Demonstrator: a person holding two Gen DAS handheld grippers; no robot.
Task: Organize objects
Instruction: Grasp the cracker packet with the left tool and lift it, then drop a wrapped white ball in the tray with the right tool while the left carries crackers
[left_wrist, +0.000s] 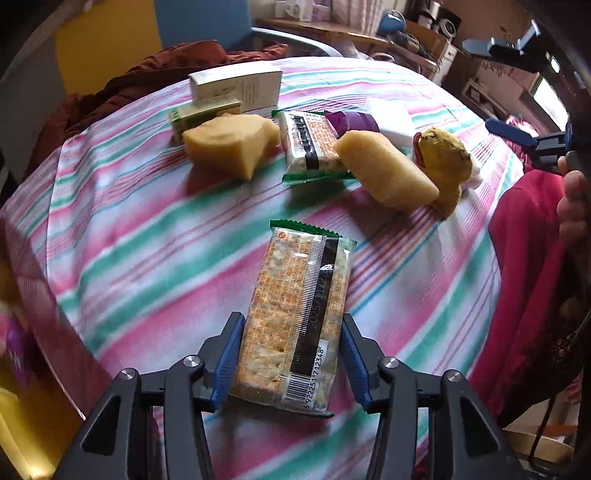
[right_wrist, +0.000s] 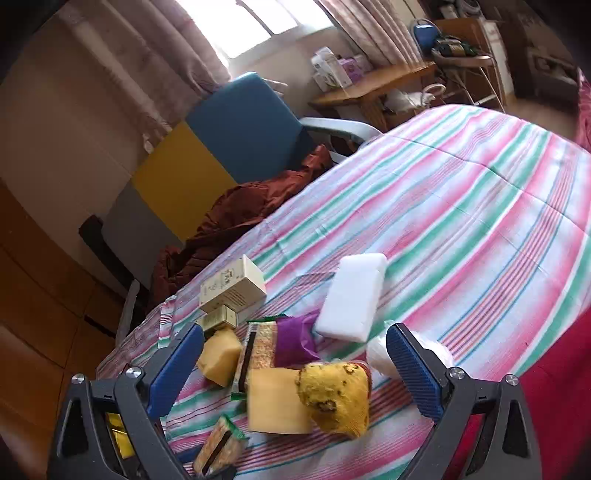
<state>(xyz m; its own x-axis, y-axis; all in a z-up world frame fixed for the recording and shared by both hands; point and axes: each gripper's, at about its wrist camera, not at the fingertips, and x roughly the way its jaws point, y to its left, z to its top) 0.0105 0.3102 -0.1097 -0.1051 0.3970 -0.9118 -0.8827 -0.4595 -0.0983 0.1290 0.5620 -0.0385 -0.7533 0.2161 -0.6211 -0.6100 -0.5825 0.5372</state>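
Observation:
A clear cracker packet (left_wrist: 295, 295) with a green end seal lies lengthwise on the striped bedcover (left_wrist: 147, 240). My left gripper (left_wrist: 290, 354) is shut on its near half, a blue pad against each long side. The same packet (right_wrist: 218, 446) shows at the bottom of the right wrist view. My right gripper (right_wrist: 295, 332) stands open above a cluster: a yellow plush toy (right_wrist: 336, 395), two yellow sponge blocks (right_wrist: 277, 402) (right_wrist: 219, 356), a second cracker packet (right_wrist: 258, 347), a purple wrapper (right_wrist: 295, 339) and a white foam block (right_wrist: 351, 295). Nothing is between its fingers.
A white carton (left_wrist: 236, 86) and a small green box (left_wrist: 203, 112) stand at the cluster's far side. A rust-red blanket (right_wrist: 240, 218) lies at the headboard, a magenta cloth (left_wrist: 524, 277) along the right edge. A person's hand (left_wrist: 572, 199) shows at the right. A wooden desk (right_wrist: 373, 83) stands beyond.

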